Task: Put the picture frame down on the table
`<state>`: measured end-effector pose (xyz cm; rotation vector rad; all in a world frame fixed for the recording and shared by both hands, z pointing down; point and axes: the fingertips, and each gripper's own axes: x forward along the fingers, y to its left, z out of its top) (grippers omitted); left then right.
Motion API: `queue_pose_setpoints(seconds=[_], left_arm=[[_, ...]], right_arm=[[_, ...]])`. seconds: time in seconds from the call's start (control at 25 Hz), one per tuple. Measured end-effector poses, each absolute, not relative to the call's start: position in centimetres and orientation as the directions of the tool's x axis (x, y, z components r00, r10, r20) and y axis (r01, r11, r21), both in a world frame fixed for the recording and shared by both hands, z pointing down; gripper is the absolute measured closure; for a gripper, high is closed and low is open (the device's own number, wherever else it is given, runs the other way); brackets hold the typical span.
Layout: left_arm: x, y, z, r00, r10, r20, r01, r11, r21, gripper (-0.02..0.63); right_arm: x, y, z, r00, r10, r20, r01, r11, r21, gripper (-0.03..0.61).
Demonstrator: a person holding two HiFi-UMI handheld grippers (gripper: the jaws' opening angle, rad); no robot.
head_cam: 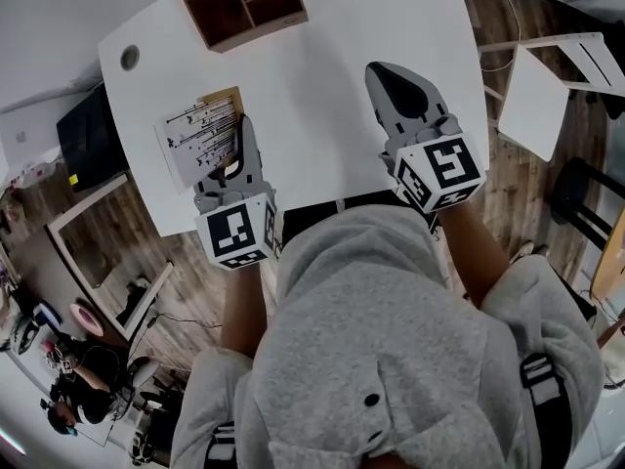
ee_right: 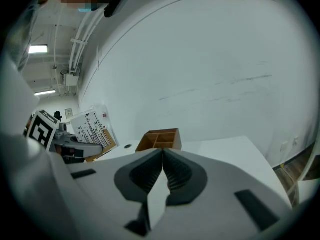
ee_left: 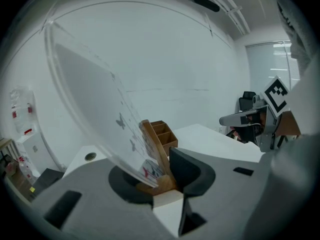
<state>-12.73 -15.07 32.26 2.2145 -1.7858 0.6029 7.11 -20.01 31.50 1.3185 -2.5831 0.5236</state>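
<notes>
The picture frame (head_cam: 200, 135) has a wooden back and a clear front over a white print with dark line drawings. It hangs tilted over the left part of the white table (head_cam: 332, 125). My left gripper (head_cam: 242, 137) is shut on its lower edge. In the left gripper view the frame (ee_left: 100, 109) rises up and to the left from between the jaws of the left gripper (ee_left: 165, 173). My right gripper (head_cam: 395, 78) hovers over the table's right part, shut and empty. Its jaws meet in the right gripper view (ee_right: 162, 155), where the frame (ee_right: 92, 129) shows at the left.
A wooden compartment box (head_cam: 244, 5) stands at the table's far edge, also seen as the box (ee_left: 162, 131) and the box (ee_right: 160, 138). A round cable hole (head_cam: 130, 58) lies at the far left corner. A white panel (head_cam: 537, 91) stands off the table's right side.
</notes>
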Motion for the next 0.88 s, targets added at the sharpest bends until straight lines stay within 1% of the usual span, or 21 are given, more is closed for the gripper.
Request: queue_pose_setpoints(seconds=[0.32, 0.6, 0.88], left_arm=[[-12.2, -16.0, 35.4, 0.205, -0.849, 0.488, -0.961, -0.270, -0.067, 0.497], [-13.4, -16.0, 37.9, 0.226, -0.837, 0.498, -0.957, -0.286, -0.046, 0.497], [-14.1, -17.1, 40.9, 0.231, -0.822, 0.520, -0.959, -0.282, -0.020, 0.497]], right_arm=[[7.5, -20.4, 33.7, -0.551, -0.746, 0.375, -0.832, 0.523, -0.184, 0.552], [4.7, -19.7, 35.7, -0.546, -0.737, 0.398, -0.834, 0.524, -0.175, 0.552], [2.4, -19.7, 38.8, -0.566, -0.702, 0.433, -0.815, 0.555, -0.165, 0.552]])
